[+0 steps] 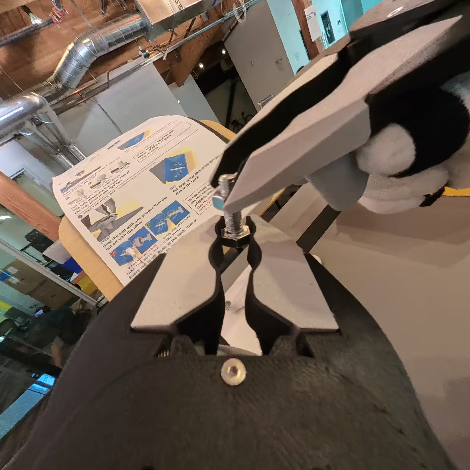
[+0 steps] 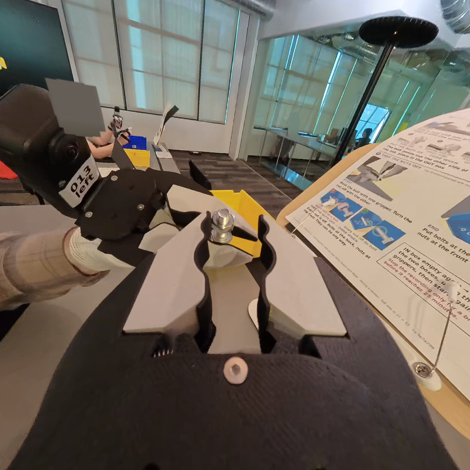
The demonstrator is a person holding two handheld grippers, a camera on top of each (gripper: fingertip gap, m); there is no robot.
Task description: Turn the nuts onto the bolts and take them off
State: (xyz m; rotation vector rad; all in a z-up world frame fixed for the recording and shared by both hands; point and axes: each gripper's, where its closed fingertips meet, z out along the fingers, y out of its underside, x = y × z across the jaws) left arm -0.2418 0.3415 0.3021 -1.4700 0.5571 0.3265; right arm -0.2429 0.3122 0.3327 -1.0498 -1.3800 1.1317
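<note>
A silver bolt point(image 1: 230, 223) stands upright in the air between both grippers. My left gripper point(image 1: 235, 236) is shut on the bolt's lower hex end point(image 1: 236, 235). It also shows in the right wrist view point(image 2: 229, 244), coming in from the left. A nut point(image 2: 222, 220) sits near the threaded top end. My right gripper point(image 2: 235, 223) is open around the nut. Its jaws stand wide apart, and only the left finger point(image 2: 203, 223) is next to the nut. In the left wrist view the right gripper point(image 1: 225, 193) reaches in from the upper right, held by a white-gloved hand point(image 1: 396, 178).
A printed instruction sheet point(image 2: 381, 229) leans on a wooden board point(image 1: 84, 254) just behind the bolt. A yellow bin point(image 2: 244, 203) sits on the grey table point(image 1: 381, 279) under the grippers. Farther off, another person works at a table with blue and yellow bins point(image 2: 134, 147). My two grippers' fingertips are within a few centimetres of each other.
</note>
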